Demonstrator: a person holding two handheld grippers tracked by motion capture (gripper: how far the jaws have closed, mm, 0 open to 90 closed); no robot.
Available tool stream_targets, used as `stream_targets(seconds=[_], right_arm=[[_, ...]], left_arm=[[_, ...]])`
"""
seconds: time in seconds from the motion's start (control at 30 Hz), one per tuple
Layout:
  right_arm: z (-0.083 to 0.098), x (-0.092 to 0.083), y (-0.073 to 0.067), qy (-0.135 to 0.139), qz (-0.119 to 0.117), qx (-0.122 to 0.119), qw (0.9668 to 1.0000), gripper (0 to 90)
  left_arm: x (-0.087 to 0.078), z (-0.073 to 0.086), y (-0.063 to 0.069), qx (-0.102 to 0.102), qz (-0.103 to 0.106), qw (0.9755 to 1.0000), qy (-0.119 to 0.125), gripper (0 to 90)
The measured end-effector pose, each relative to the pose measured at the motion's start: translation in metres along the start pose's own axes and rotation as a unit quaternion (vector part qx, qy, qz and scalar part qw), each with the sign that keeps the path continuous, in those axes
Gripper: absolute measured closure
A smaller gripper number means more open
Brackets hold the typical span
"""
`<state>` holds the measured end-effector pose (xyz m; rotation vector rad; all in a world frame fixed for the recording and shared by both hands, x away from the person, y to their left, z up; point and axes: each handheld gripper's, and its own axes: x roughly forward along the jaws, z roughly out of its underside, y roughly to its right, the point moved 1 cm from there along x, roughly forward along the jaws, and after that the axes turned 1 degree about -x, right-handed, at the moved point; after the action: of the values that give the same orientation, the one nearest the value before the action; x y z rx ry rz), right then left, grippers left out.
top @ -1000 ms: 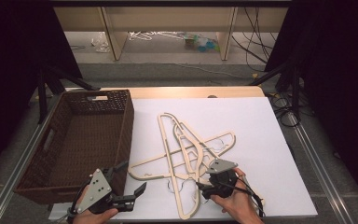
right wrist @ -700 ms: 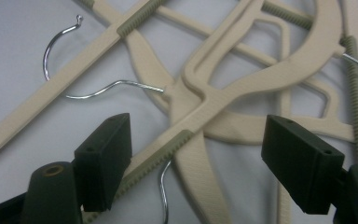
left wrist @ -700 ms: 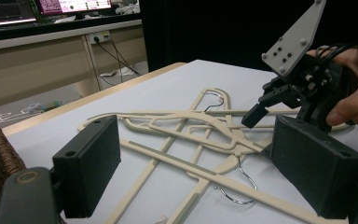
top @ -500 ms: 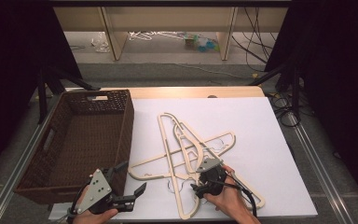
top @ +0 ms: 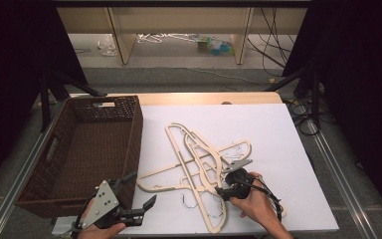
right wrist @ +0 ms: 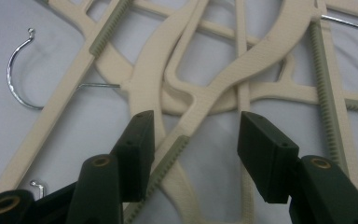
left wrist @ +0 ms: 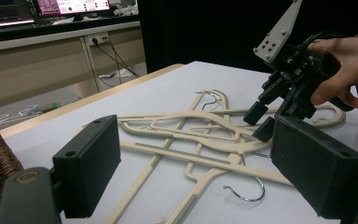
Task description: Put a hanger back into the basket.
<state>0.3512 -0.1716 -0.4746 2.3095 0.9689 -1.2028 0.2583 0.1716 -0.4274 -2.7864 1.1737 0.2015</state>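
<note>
A pile of cream plastic hangers (top: 199,164) is noted on the white desk (top: 278,134), lying crossed over one another around the middle and toward the near edge. Steel hooks (left wrist: 244,191) are seen projecting from the pile on the near side. A brown wicker basket (top: 129,129) is stationed along the left edge of the desk, just beside the pile but not touching it as far as can be judged.

The right gripper (top: 224,191) is held in a hand (top: 251,201) at the near side of the pile, pointed into it from the right. Its jaws have just been closing. In the right gripper view they are seen half apart, with a ribbed hanger arm (right wrist: 177,154) lying between them. The left pad (right wrist: 137,149) is set against or just beside that arm; contact cannot be confirmed. The other pad is clear of the arm, so no clamp is recorded. In the left gripper view the same gripper (left wrist: 261,123) is observed with its tips lowered onto the crossing of the hangers.

The left gripper (top: 142,196) is held near the near left corner of the desk, beside the basket's near end, well apart from the pile. Its jaws are wide apart and nothing is held between them. It is raised above the desk surface.
</note>
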Motion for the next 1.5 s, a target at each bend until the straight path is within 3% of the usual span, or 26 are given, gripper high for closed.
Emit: stream_targets(seconds=[0.07, 0.17, 0.27, 0.37, 0.47, 0.73, 0.93, 1.0, 1.17, 1.5], right_arm=[[0.000, 0.002, 0.004, 0.000, -0.007, 0.014, 0.9999, 50.0], [-0.001, 0.003, 0.006, 0.003, -0.007, 0.017, 0.9998, 53.5], [-0.003, 0.005, 0.011, -0.017, -0.017, 0.034, 0.9991, 64.6], [-0.003, 0.008, 0.012, -0.019, -0.021, 0.042, 0.9987, 64.9], [-0.004, 0.009, 0.014, -0.026, -0.026, 0.065, 0.9972, 66.3], [-0.004, 0.008, 0.016, -0.028, -0.025, 0.085, 0.9957, 71.8], [-0.002, 0.003, 0.023, -0.018, -0.028, 0.093, 0.9951, 77.0], [-0.001, 0.000, 0.028, 0.000, -0.033, 0.101, 0.9943, 79.3], [-0.002, -0.007, 0.032, 0.016, -0.048, 0.098, 0.9939, 80.5], [0.000, -0.030, 0.033, 0.056, -0.064, 0.049, 0.9952, 81.7]], left_arm=[[0.001, 0.000, 0.000, 0.003, 0.000, 1.0000, 0.000, 15.9], [0.001, 0.000, 0.000, 0.003, 0.002, 1.0000, -0.002, 15.9], [0.001, 0.000, 0.000, 0.005, 0.002, 1.0000, -0.002, 15.9], [0.001, 0.000, 0.000, 0.003, 0.002, 1.0000, -0.001, 15.9], [0.001, 0.000, 0.000, 0.005, 0.002, 1.0000, -0.002, 15.9], [0.002, 0.000, 0.000, 0.001, 0.004, 1.0000, 0.006, 16.0], [0.000, 0.000, 0.000, 0.002, 0.002, 1.0000, 0.001, 16.0], [0.000, 0.000, 0.000, 0.002, 0.002, 1.0000, 0.001, 16.0], [0.000, -0.001, 0.000, 0.003, 0.002, 1.0000, 0.002, 16.0], [0.001, -0.001, 0.002, 0.004, 0.004, 1.0000, 0.000, 16.0]])
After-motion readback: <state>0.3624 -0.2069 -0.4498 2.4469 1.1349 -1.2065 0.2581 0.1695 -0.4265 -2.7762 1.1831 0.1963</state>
